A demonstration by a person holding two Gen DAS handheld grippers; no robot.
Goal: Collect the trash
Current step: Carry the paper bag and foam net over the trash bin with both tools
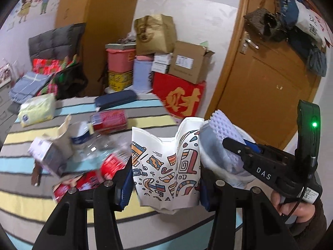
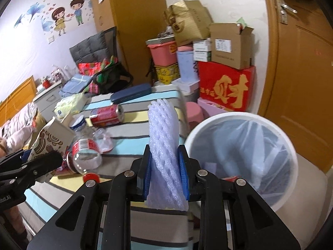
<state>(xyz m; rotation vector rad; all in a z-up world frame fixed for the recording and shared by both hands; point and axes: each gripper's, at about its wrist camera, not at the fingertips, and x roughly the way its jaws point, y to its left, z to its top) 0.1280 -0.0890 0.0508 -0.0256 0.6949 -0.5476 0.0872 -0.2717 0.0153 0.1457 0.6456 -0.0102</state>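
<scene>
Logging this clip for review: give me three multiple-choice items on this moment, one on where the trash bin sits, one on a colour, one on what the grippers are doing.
1. Where is the trash bin relative to the striped table?
A. On the table
B. Beside the table's right end, in front of the door
C. Under the table

2. What colour is the foam net in the right gripper?
A. Pale lavender-white
B. Green
C. Red

3. What is the state of the left gripper?
A. Open, empty
B. Shut on a can
C. Shut on the patterned paper carton

Answers:
1 B, the bin's white rim stands off the table edge by the wooden door.
2 A, the mesh looks pale lavender in both views.
3 C, both blue pads press the carton's sides.
</scene>
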